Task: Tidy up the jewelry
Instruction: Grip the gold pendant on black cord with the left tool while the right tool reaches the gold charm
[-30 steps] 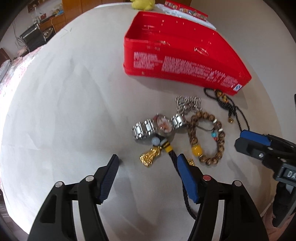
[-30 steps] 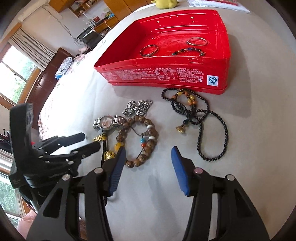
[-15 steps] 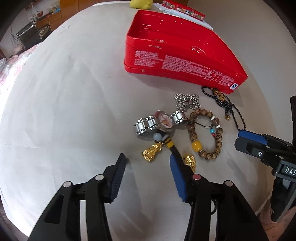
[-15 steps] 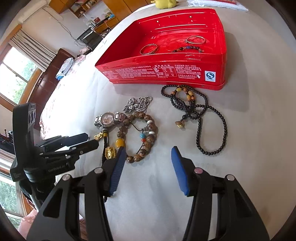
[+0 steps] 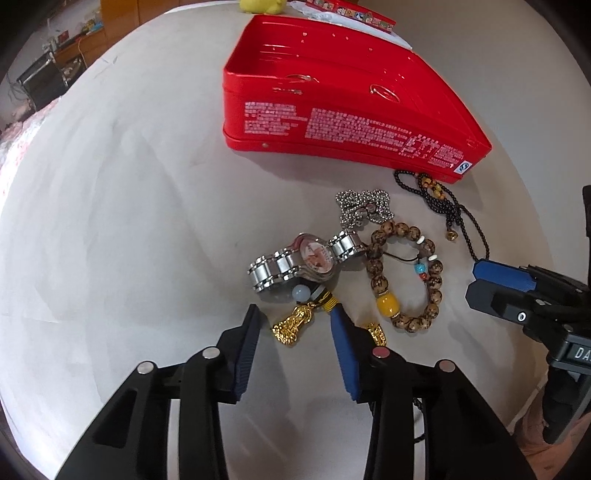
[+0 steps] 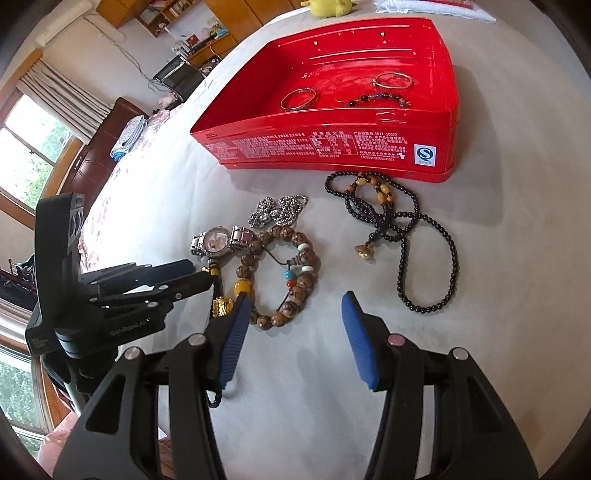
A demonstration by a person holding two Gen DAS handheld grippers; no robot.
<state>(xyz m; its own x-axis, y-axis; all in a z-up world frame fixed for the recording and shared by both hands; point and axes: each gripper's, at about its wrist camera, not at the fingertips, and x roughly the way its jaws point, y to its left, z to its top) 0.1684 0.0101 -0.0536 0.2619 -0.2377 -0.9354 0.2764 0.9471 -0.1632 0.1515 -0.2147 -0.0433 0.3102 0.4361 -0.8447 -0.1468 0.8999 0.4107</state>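
Observation:
A red tin box [image 5: 343,122] [image 6: 325,144] holds two bangles and a bead bracelet [image 6: 376,99]. In front of it lie a silver watch [image 5: 299,260] [image 6: 218,240], a silver chain [image 5: 364,208] [image 6: 279,210], a wooden bead bracelet [image 5: 404,280] [image 6: 280,277], a black bead necklace [image 5: 447,210] [image 6: 391,229] and a gold pendant on a black cord [image 5: 291,326]. My left gripper [image 5: 295,317] is open, its fingers either side of the gold pendant. My right gripper [image 6: 291,302] is open and empty, just short of the wooden bracelet.
The jewelry lies on a round white table. A yellow plush toy [image 6: 328,7] and a flat white packet [image 5: 347,14] sit beyond the box. Furniture and a window [image 6: 22,155] stand off to the left.
My left gripper has moved forward over the gold pendant and its jaws have narrowed. My right gripper has held nearly still.

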